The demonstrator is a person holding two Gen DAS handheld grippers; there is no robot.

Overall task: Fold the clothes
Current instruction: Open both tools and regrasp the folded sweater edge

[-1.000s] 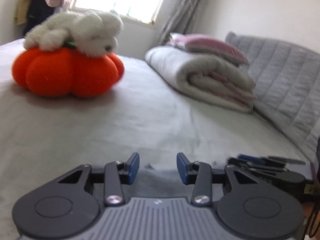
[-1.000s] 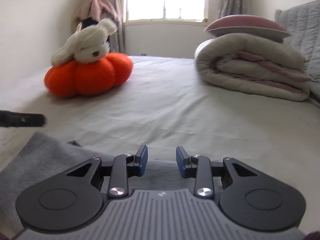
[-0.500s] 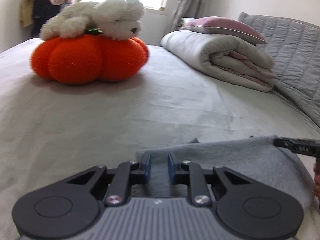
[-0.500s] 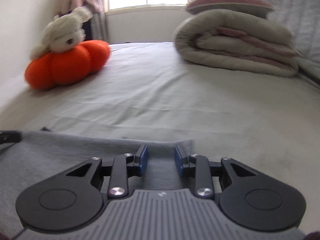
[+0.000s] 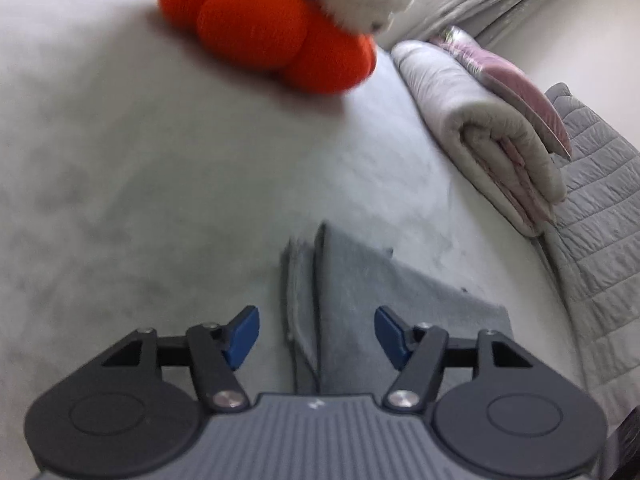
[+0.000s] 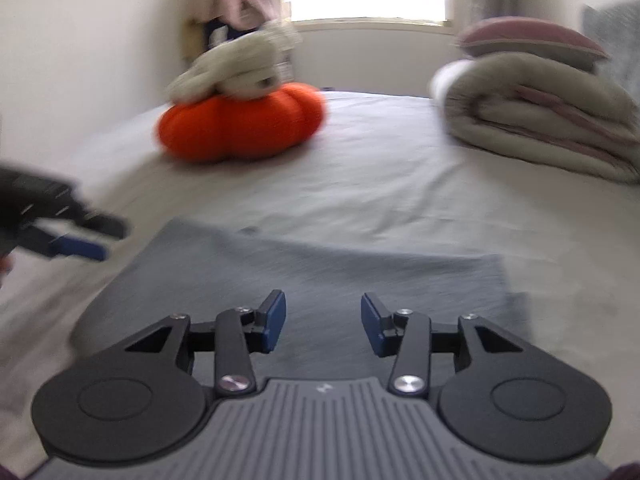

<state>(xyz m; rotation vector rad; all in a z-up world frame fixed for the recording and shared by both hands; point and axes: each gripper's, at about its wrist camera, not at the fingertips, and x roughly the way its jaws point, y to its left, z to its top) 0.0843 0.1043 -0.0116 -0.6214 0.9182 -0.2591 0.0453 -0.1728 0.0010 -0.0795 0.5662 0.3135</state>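
Observation:
A folded grey garment (image 5: 380, 296) (image 6: 320, 276) lies flat on the pale bed sheet (image 5: 140, 184). My left gripper (image 5: 317, 332) hovers over its left edge, where stacked layers show; its jaws are opening and the blue pads touch nothing. The left gripper (image 6: 76, 240) also appears at the left of the right wrist view, beside the garment's far left corner. My right gripper (image 6: 323, 324) is above the garment's near part, jaws opening, with cloth below the blue pads but not pressed by them.
An orange pumpkin cushion (image 6: 240, 128) with a white plush toy (image 6: 236, 68) on top sits at the back of the bed. A rolled duvet (image 6: 540, 120) with a pink pillow (image 6: 532, 40) lies at the right, next to a grey quilted headboard (image 5: 600, 220).
Both grippers were pinching the garment's edge half a second ago; now both have let go and spread their jaws. The garment lies folded flat. The left gripper has rolled and both have shifted sideways.

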